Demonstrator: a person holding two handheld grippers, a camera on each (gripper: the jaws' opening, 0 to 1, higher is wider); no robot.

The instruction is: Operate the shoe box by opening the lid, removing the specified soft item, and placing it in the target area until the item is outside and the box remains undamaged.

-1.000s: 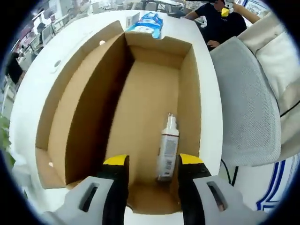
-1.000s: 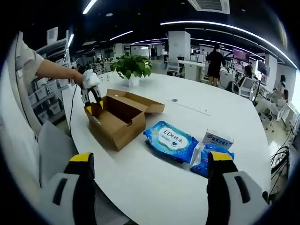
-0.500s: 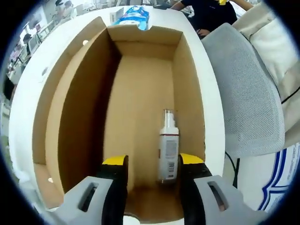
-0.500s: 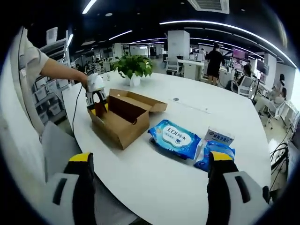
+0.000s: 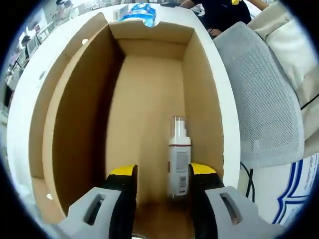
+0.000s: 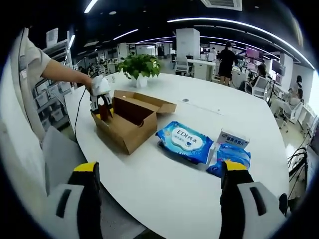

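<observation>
Cardboard shoe box [image 5: 79, 114] open; our left gripper [image 5: 158, 172], jaws apart, should straddle the white spray bottle [image 5: 178, 164] squarely; right gripper [image 6: 159, 172] hangs wide.

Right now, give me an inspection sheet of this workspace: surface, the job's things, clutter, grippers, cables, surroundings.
Surface: round white table, bare in front.
Job's things: cardboard shoe box open, lid flap folded back; a spray bottle lies on its floor by the right wall. No soft item seen inside.
Clutter: blue wet-wipes pack, a second blue pack, a small white carton, potted plant.
Grippers: left gripper open, over the box's near end; right gripper open, holding nothing.
Cables: black cable hanging from the left gripper.
Surroundings: grey mesh chair, open office, people at desks.
</observation>
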